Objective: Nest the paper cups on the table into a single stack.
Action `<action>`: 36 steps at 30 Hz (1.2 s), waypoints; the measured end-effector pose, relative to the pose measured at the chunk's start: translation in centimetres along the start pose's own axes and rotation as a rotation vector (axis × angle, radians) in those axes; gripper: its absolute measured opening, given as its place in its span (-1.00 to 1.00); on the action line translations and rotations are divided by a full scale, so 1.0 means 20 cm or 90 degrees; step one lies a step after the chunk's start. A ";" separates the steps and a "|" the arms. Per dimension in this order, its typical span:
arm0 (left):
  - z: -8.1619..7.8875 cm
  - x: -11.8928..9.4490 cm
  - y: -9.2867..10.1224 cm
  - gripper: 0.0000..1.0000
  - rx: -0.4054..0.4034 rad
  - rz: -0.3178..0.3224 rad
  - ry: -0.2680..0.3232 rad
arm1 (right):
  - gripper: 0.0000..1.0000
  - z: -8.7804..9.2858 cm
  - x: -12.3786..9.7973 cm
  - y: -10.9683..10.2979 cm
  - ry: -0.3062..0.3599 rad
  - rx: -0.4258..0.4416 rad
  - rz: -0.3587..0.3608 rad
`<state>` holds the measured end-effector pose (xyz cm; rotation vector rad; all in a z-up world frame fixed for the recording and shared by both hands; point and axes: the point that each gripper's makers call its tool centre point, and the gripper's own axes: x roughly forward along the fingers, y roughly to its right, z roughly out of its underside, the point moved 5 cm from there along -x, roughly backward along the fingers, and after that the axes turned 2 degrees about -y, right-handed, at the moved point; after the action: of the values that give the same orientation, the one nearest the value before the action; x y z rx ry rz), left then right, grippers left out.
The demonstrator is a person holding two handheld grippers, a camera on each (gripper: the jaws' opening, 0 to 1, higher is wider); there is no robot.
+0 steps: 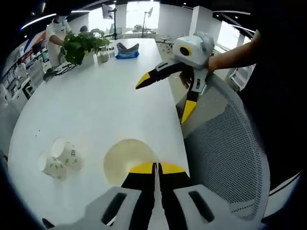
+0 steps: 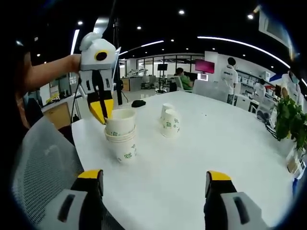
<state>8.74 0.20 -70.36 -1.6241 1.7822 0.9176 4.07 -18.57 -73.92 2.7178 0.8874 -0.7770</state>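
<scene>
A short stack of white paper cups (image 2: 122, 139) stands near the table's edge. My left gripper (image 1: 154, 166) is shut on the rim of the stack's top cup (image 1: 125, 160), whose open mouth I look down into; the same gripper (image 2: 103, 115) comes down onto that rim in the right gripper view. Two more paper cups (image 1: 61, 157) sit close together further in on the table (image 1: 96, 105), and appear again as a pair of cups (image 2: 169, 120) behind the stack. My right gripper (image 2: 154, 176) is open and holds nothing. It hangs above the table edge (image 1: 165, 96), apart from the stack.
A grey mesh chair (image 1: 225, 143) stands against the table's edge beside the stack. A potted plant (image 1: 81, 45) and a blue object (image 1: 127, 51) sit at the table's far end. People stand and sit in the office behind (image 2: 230, 72).
</scene>
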 end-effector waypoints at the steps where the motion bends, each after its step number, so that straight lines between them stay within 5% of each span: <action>1: 0.00 0.01 0.00 -1.00 -0.001 0.003 -0.001 | 0.77 0.00 0.00 0.00 0.000 0.000 0.000; 36: 0.09 0.16 -0.01 -0.89 -0.027 0.096 -0.030 | 0.75 0.00 0.00 -0.01 -0.002 0.004 0.002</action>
<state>8.41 -0.36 -74.06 -1.4956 1.8845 1.0593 4.04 -18.46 -73.84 2.7217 0.8809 -0.7841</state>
